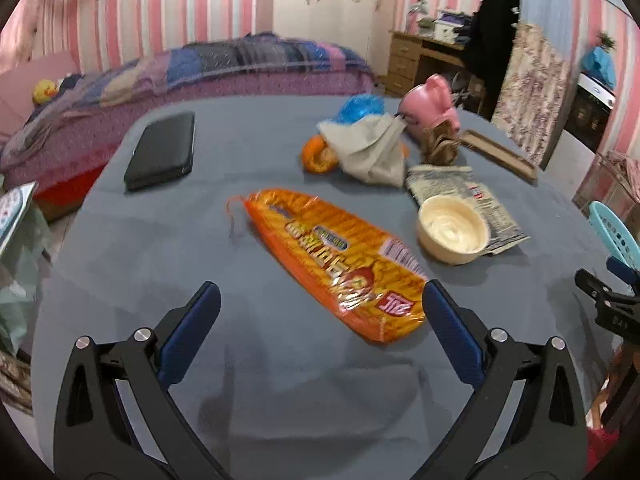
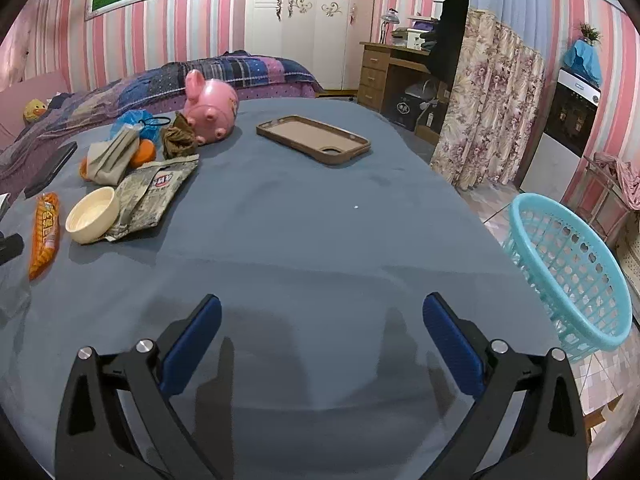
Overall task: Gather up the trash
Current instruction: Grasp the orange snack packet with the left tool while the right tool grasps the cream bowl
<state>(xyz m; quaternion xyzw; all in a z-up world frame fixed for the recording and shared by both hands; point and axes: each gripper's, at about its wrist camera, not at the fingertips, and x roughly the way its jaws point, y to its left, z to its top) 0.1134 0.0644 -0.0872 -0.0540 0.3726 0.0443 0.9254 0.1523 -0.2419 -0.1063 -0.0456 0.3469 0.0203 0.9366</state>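
An orange snack wrapper lies flat on the blue-grey table, its near end just ahead of my open left gripper, close to the right fingertip. Behind it stand a cream bowl on a crumpled grey wrapper, a grey cloth-like wad, orange peel, a blue plastic bag and brown crumpled paper. My right gripper is open over bare table; the same wrapper, bowl and grey wrapper lie far to its left.
A turquoise basket stands off the table's right edge. A pink pig toy, a brown phone case and a black case rest on the table. A bed lies beyond, a desk and floral curtain to the right.
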